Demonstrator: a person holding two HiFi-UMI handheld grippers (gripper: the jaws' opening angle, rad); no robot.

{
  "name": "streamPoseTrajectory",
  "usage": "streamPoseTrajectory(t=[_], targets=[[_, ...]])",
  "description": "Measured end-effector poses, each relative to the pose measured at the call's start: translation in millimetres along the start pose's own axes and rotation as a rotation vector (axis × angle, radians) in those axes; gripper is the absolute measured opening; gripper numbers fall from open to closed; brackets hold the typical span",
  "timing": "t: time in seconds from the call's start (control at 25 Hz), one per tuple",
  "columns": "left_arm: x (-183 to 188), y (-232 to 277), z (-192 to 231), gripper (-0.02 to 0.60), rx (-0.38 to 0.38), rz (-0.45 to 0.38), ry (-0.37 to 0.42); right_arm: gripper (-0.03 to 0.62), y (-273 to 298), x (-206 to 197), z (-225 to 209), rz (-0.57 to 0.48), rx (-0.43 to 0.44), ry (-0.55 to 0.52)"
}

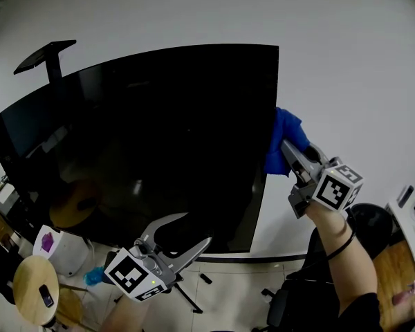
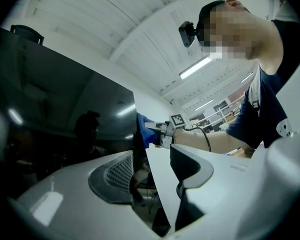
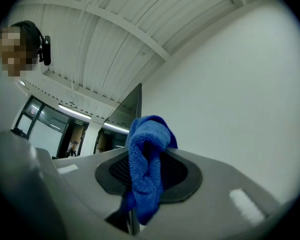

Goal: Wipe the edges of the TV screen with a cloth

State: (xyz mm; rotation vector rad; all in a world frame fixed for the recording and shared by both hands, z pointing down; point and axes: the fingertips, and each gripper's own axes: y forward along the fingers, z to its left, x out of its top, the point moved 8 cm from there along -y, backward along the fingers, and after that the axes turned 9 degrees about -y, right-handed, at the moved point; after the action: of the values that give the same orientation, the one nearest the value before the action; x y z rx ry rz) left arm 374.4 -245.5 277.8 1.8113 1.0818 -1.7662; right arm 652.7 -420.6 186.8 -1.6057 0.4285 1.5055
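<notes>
The big black TV screen fills the middle of the head view. A blue cloth is pressed against its right edge, about halfway up. My right gripper is shut on that cloth and points up and left at the edge. In the right gripper view the cloth hangs bunched between the jaws, with the TV edge behind it. My left gripper is below the screen's bottom edge, open and holding nothing. The left gripper view shows the screen, the cloth and open jaws.
A white wall lies behind and to the right of the TV. A black mount arm sticks up at the top left. A round wooden stool and a white bin stand at the lower left. An office chair is at the lower right.
</notes>
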Motion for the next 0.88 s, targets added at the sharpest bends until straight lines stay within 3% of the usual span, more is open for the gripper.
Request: streamPoseTrajectory(t=[0.32, 0.88], targets=[[-44, -10, -2, 0.219, 0.03, 0.054, -0.054, 0.117, -24, -72, 5, 0.088, -0.015, 0.077], [-145, -28, -2, 0.219, 0.071, 0.185, -0.232, 0.117, -83, -220, 25, 0.279, -0.105, 0.21]])
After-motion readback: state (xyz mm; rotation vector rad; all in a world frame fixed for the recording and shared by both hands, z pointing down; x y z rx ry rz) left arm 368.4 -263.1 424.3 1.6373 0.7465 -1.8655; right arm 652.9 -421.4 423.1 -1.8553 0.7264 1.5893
